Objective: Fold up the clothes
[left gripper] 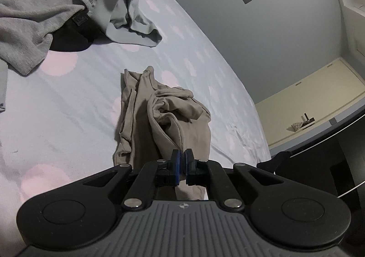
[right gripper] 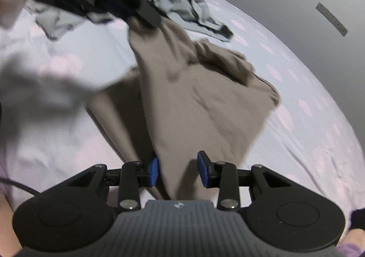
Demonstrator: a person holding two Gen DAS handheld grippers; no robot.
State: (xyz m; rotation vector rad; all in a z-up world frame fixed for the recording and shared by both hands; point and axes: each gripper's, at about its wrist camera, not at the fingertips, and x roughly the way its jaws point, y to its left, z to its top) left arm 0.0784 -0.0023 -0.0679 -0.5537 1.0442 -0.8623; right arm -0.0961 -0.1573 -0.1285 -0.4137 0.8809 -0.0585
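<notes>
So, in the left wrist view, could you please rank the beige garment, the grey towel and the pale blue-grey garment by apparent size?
1. beige garment, though nearness inflates it.
2. grey towel, partly cut off.
3. pale blue-grey garment, farthest away; its place against the towel is unsure.

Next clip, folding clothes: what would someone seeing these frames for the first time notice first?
The beige garment dominates, lifted off the pale dotted bedsheet with the left tool shut on its edge. The right tool stands open around another part of it. A heap of grey and black clothes lies at the far left.
</notes>
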